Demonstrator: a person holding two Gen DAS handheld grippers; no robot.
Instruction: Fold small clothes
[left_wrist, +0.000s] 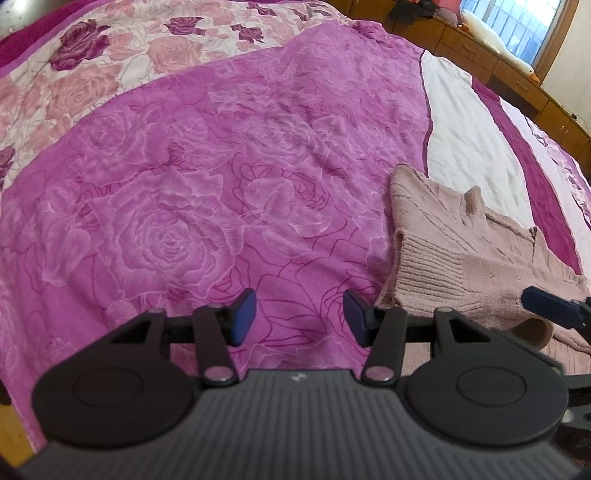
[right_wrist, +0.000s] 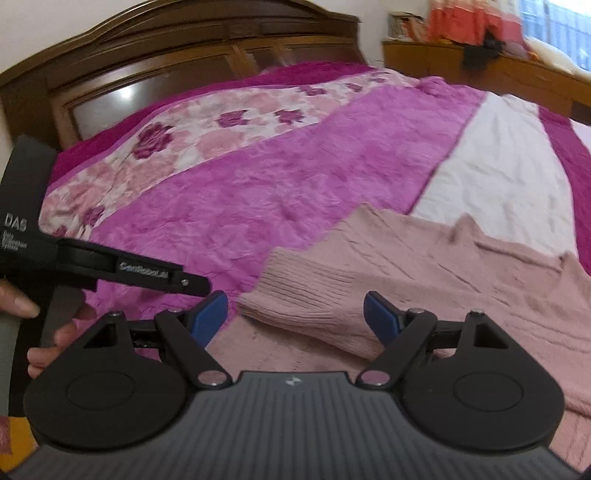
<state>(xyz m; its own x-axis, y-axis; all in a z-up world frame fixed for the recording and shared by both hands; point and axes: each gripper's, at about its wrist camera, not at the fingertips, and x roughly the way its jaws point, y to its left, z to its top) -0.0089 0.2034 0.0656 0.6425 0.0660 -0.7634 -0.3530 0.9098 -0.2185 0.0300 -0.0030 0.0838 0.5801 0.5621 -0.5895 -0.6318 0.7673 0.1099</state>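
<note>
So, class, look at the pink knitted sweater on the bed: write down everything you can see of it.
The pink sweater is a dusty-pink knit, soft and fuzzy-looking, with cable-like lines on the body and a ribbed cuff on a sleeve folded across it. It lies crumpled, not yet neatly folded, on the magenta rose-patterned blanket, its far edge reaching a white fabric strip. The right gripper hangs open over the ribbed sleeve, not gripping it; the left gripper, also open, is beside it over the blanket.

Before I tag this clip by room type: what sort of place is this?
A bedroom, most likely: a wide bed under a pink rose-print blanket, a carved wooden headboard, and low wooden cabinets beneath a window.
</note>
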